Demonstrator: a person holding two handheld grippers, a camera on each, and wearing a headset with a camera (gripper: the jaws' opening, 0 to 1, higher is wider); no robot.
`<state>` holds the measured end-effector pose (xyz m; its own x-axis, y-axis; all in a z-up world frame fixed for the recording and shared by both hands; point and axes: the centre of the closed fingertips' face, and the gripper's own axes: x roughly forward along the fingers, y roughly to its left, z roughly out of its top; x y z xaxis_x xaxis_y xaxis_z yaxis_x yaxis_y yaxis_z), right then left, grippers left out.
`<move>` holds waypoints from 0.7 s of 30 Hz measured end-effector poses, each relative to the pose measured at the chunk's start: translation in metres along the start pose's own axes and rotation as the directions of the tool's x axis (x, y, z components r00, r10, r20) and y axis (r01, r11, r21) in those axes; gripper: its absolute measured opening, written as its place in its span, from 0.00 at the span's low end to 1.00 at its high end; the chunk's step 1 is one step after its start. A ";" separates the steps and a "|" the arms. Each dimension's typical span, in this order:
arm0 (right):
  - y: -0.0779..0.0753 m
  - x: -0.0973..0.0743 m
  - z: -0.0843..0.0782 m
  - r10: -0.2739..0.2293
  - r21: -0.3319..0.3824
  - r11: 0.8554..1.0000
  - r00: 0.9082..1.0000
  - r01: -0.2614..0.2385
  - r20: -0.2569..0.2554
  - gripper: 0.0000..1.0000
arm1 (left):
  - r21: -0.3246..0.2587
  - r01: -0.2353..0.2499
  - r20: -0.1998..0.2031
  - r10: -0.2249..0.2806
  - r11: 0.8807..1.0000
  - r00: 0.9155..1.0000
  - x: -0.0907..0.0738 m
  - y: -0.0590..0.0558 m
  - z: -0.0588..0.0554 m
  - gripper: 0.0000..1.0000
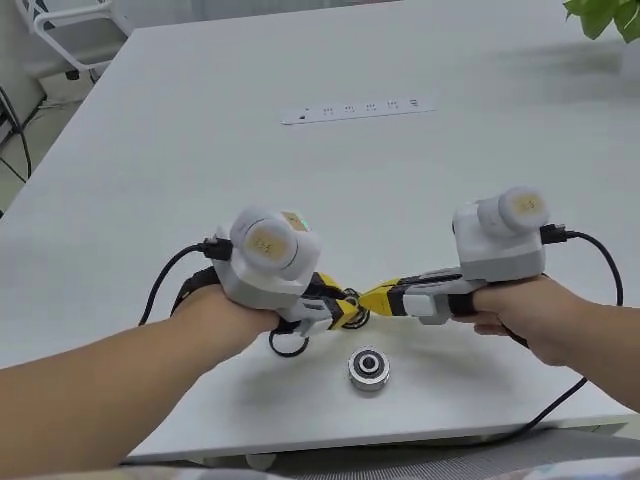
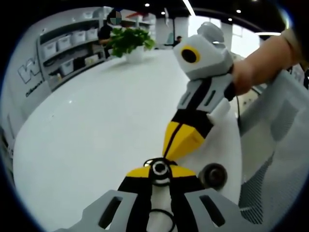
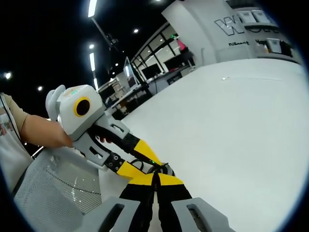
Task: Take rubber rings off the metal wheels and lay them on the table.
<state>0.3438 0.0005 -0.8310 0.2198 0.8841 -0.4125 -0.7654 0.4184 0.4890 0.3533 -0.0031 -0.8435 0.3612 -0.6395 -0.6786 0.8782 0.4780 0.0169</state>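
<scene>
1 wheel (image 2: 159, 169) clamped in left gripper (image 1: 347, 312) jaws; right gripper (image 1: 372, 299) jaws closed; table (image 1: 300, 420) edge near.

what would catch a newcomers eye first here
The yellow-tipped left claw and right claw meet nose to nose at the white table's near edge, the left pinching a small silver metal wheel. Close by lie a loose black rubber ring and a second silver wheel.

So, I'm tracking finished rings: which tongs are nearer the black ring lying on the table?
Left. The left tongs, gripping a wheel, hang just above the ring; the right tongs sit farther right, past that wheel.
</scene>
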 end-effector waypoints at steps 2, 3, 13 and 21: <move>0.000 0.000 0.000 -0.001 -0.002 1.000 1.000 0.001 -0.001 0.00 | -0.002 0.001 -0.004 -0.001 1.000 1.000 0.000 0.000 0.000 0.14; 0.000 -0.001 0.000 -0.001 -0.002 1.000 1.000 0.001 -0.001 0.00 | -0.001 0.001 -0.006 -0.001 1.000 1.000 0.000 0.000 0.000 0.14; -0.002 -0.001 0.000 -0.005 -0.006 1.000 1.000 0.005 -0.005 0.00 | 0.007 0.002 0.007 -0.002 1.000 1.000 -0.005 0.000 0.007 0.15; -0.002 -0.002 0.000 -0.008 -0.013 1.000 1.000 0.008 -0.009 0.00 | 0.012 0.007 0.009 -0.007 1.000 1.000 -0.014 -0.001 0.005 0.18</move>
<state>0.3449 -0.0022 -0.8315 0.2204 0.8788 -0.4232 -0.7716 0.4225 0.4755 0.3491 0.0025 -0.8298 0.3573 -0.6483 -0.6723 0.8846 0.4659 0.0209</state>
